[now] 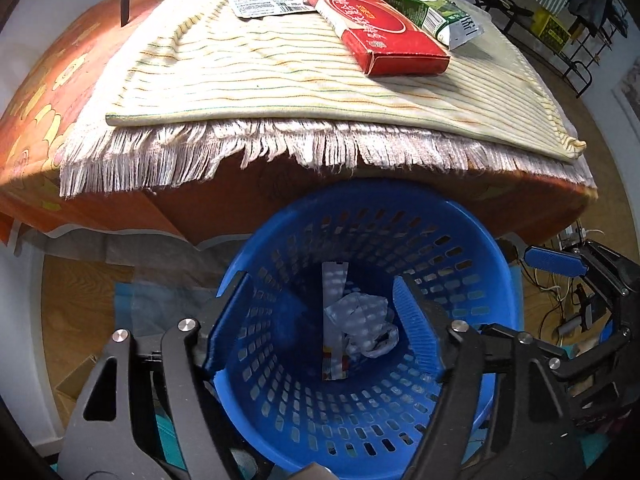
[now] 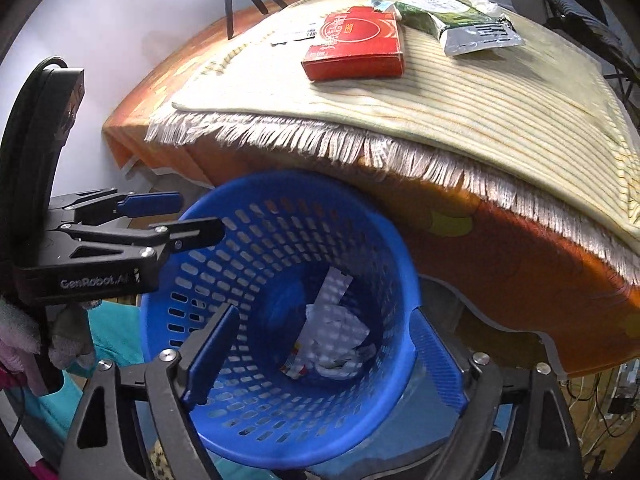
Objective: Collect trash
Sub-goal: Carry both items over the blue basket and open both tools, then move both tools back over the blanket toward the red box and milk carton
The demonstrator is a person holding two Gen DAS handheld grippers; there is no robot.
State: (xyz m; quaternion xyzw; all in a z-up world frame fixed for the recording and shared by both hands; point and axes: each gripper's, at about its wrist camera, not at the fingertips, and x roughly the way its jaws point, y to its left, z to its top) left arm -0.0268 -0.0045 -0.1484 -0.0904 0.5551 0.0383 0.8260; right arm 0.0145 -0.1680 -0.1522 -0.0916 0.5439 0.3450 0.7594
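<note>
Two grippers hang over a round blue perforated plastic basket (image 1: 360,240) on the floor, against the worktop's edge: the left gripper (image 1: 326,320) and the right gripper (image 2: 324,344), both wide open and empty. Crumpled white paper (image 1: 360,320) lies inside the basket. On the worktop's striped, fringed cloth (image 1: 240,80) rest a white label (image 1: 268,6), a flat red cardboard box (image 1: 376,28) and a green foil packet (image 1: 424,4).

The round plastic basket (image 1: 460,248) is blue with rows of small holes, and the flat cardboard box (image 1: 376,28) is red. The fringed woven mat (image 1: 248,76) is cream with thin wavy stripes, over an orange flower-patterned tablecloth (image 1: 44,100).
</note>
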